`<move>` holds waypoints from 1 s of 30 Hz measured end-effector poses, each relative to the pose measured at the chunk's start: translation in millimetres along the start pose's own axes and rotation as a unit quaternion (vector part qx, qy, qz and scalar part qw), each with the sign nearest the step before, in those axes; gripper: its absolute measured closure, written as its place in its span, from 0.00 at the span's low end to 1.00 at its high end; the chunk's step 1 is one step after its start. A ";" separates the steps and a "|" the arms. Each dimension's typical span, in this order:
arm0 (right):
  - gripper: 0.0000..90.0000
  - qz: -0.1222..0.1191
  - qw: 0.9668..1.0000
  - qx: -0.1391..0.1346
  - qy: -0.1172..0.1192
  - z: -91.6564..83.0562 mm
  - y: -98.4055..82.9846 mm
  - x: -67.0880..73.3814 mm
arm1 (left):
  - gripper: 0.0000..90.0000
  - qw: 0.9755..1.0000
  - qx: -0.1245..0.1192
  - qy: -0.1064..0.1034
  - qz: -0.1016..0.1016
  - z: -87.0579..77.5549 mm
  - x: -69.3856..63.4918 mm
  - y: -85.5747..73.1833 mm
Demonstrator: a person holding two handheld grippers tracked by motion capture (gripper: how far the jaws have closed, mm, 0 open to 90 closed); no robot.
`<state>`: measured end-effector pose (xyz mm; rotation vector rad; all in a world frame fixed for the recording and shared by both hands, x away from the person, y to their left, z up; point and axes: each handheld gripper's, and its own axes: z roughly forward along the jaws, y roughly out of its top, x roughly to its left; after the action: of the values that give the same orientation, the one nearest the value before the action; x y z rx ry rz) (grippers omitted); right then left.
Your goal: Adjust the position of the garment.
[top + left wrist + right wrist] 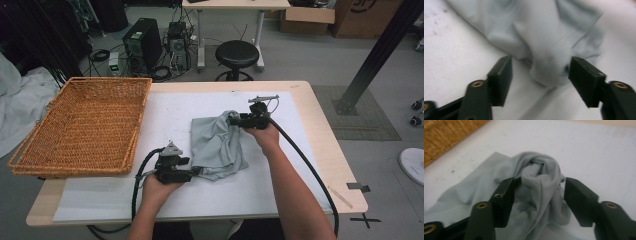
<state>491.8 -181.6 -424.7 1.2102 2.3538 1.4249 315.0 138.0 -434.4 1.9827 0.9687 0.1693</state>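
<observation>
beside the wicker basket point(82, 125), on its right, a crumpled grey cloth point(217, 140) lies on the white sheet point(165, 115) covering the table point(320, 130). its long axis runs from the near edge of the table away toward the far edge, leaning slightly rightward. bare sheet lies between cloth and basket (more open room on the cloth's far right). left hand-held gripper point(196, 171) stands open at the cloth's near end, a fold between its jaws; right hand-held gripper point(233, 119) is open at the far end, around a bunched fold.
</observation>
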 end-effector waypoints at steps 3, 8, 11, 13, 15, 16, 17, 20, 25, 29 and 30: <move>0.33 -0.003 0.999 -0.031 0.002 -22.1 2.8 1.1 | 0.28 0.998 -0.055 0.003 -0.011 -20.3 -1.4 1.3; 0.23 -0.044 0.994 -0.101 0.003 -75.1 7.6 11.3 | 0.19 0.993 -0.118 0.009 0.000 -54.8 -2.1 17.3; 0.21 -0.059 0.987 -0.152 0.013 -110.2 4.1 21.4 | 0.17 0.990 -0.140 0.019 0.017 -70.5 -3.1 31.5; 0.18 -0.060 0.981 -0.185 0.023 -134.0 1.0 27.8 | 0.17 0.987 -0.158 0.018 0.025 -79.4 -2.3 40.0; 0.16 -0.060 0.976 -0.207 0.027 -150.1 -0.5 31.3 | 0.17 0.984 -0.176 0.022 0.029 -87.3 -2.0 47.9; 0.16 -0.065 0.974 -0.216 0.032 -158.6 -0.4 33.1 | 0.17 0.982 -0.185 0.021 0.033 -90.5 -1.9 51.7; 0.16 -0.075 0.971 -0.225 0.030 -166.5 -0.2 35.2 | 0.16 0.980 -0.196 0.021 0.036 -93.9 -2.1 55.5; 0.16 -0.087 0.964 -0.249 0.041 -185.3 0.1 41.8 | 0.15 0.979 -0.198 0.018 0.043 -97.2 -2.9 60.9; 0.16 -0.106 0.958 -0.261 0.052 -196.8 -1.6 54.5 | 0.15 0.978 -0.203 0.022 0.052 -103.1 -3.4 66.5; 0.16 -0.120 0.958 -0.256 0.050 -195.7 0.0 60.7 | 0.15 0.976 -0.211 0.026 0.050 -107.8 -3.0 67.6; 0.16 -0.120 0.958 -0.256 0.051 -195.8 1.1 61.9 | 0.15 0.975 -0.213 0.026 0.052 -108.5 -3.5 66.9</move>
<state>356.0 -272.5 -300.5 0.7041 1.9133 1.8749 300.5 188.0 -318.0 1.6370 0.7830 0.4521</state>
